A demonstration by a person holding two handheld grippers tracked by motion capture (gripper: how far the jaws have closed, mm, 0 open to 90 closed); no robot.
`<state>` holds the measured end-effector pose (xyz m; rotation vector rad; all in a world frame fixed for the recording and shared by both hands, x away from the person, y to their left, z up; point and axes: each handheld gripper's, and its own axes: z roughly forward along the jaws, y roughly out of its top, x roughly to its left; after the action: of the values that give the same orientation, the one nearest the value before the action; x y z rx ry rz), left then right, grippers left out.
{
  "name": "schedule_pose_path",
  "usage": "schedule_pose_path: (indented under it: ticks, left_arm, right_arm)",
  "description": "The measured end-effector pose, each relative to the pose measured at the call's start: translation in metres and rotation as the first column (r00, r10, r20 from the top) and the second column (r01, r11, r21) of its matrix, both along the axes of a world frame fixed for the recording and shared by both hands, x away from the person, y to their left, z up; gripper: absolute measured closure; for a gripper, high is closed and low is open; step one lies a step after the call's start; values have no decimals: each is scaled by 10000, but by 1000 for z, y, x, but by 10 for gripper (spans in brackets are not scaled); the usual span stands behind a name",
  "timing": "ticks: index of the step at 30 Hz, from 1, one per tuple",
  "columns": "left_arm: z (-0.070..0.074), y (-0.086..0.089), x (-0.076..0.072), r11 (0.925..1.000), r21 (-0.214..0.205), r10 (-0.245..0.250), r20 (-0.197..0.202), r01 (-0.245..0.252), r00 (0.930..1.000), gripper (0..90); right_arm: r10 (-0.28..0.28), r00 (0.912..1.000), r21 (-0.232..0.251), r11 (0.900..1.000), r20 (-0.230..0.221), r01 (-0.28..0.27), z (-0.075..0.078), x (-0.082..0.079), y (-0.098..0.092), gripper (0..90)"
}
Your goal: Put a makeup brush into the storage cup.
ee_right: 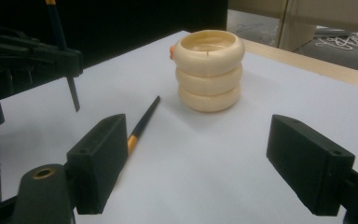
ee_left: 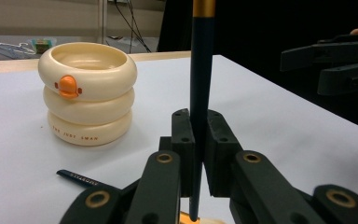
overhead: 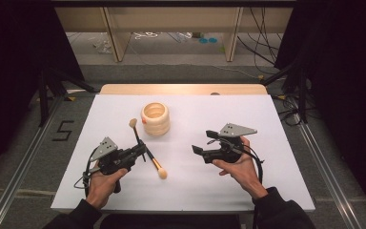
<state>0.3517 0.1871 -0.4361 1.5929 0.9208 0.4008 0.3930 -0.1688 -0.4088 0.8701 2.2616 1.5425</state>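
Observation:
A cream holder [overhead: 155,118] made of stacked rings, with an orange knob on its side, stands at the table's middle back. My left gripper [overhead: 140,149] is shut on a dark-handled brush [overhead: 134,131] that stands nearly upright, bristle head up. In the left gripper view the jaws of my left gripper [ee_left: 199,126] clamp the brush handle [ee_left: 201,84], with the holder [ee_left: 87,93] ahead to the left. A second brush [overhead: 155,163] lies flat on the table just right of that gripper. My right gripper [overhead: 203,141] stands open and holds nothing. Between its wide jaws [ee_right: 205,158] I see the lying brush [ee_right: 144,122] and the holder [ee_right: 209,70].
The white table top [overhead: 248,181] ends in a wooden strip [overhead: 181,88] at the back. Metal rails [overhead: 24,162] run along both sides on the floor. Cables [overhead: 262,47] and a wooden frame lie beyond the table.

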Motion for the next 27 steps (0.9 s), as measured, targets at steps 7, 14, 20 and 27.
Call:
schedule_pose_path:
  ticks: [7, 14, 20, 27]
  left_arm:
    - [1, 1, 1, 10000, 7, -4, -70, 4, 10000, 837]
    - [2, 4, -1, 9999, -24, 126, -18, -126, 9999, 837]
    - [2, 5, 1, 9998, -56, 181, -7, -181, 9998, 837]
    - [4, 6, 3, 9997, -56, 248, 86, -247, 9997, 837]
  right_arm:
    - [-219, 9997, -315, 9993, 118, 222, -5, -8, -8, 177]
    - [-360, 9993, -466, 9983, 90, 364, -9, -17, -16, 168]
    - [-459, 9989, -573, 9973, 73, 463, -12, -23, -21, 164]
    - [-624, 9980, -635, 9960, 130, 631, -14, -26, -24, 163]
